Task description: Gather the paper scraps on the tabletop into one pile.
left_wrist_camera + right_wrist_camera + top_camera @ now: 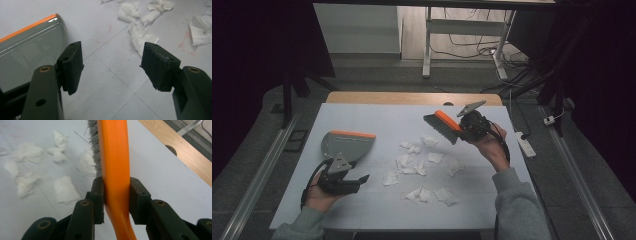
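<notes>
Resting near the counter's (337, 210) front edge, the left hand-held gripper (358, 179) lies with jaws spread and nothing between them, just beside the grey plastic dustpan with an orange lip (346, 143), whose handle is not yet held. Crumpled white paper scraps (419, 165) scatter mid-counter. Farther back, the right hand-held gripper (460, 128) hangs above the surface, clamped on the orange-backed brush with grey bristles (442, 126). With the dustpan loose, a sweep would likely shove it away or scatter the light scraps past its lip; the thin handle may also twist between the pads.
</notes>
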`<state>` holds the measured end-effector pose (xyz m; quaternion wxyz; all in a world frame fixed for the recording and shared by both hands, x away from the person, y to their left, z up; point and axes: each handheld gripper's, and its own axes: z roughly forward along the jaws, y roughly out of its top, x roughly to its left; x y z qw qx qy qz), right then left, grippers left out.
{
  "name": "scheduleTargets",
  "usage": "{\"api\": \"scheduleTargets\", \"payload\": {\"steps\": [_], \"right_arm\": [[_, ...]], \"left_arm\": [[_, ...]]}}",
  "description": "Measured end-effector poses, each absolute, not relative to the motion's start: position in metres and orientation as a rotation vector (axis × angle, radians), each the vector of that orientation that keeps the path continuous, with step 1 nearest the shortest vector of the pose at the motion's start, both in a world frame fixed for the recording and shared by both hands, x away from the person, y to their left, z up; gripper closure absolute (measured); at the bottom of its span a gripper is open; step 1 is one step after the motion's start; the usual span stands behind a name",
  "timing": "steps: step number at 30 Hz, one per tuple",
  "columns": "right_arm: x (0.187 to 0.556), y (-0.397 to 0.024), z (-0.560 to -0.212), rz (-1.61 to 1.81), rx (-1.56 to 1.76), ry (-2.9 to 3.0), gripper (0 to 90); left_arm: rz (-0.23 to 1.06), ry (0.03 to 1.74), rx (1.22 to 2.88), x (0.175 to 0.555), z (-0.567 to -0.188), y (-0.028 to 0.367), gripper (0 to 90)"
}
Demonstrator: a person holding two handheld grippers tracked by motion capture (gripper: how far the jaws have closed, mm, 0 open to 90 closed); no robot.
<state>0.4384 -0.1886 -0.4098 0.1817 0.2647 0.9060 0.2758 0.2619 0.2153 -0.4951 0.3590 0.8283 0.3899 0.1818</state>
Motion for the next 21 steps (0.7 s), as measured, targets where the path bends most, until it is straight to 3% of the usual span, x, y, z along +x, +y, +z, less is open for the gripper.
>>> {"api": "scheduleTargets", "payload": {"steps": [10, 21], "right_arm": [[0.478, -0.184, -0.430, 0.611, 0.813, 2.572, 68.9], [0.494, -0.167, -0.447, 0.476, 0.787, 2.597, 69.9]], "left_arm": [[0.429, 1.014, 2.125, 0.261, -0.502, 0.218, 35.3], [0.426, 1.017, 2.114, 0.258, -0.503, 0.218, 35.3]]}}
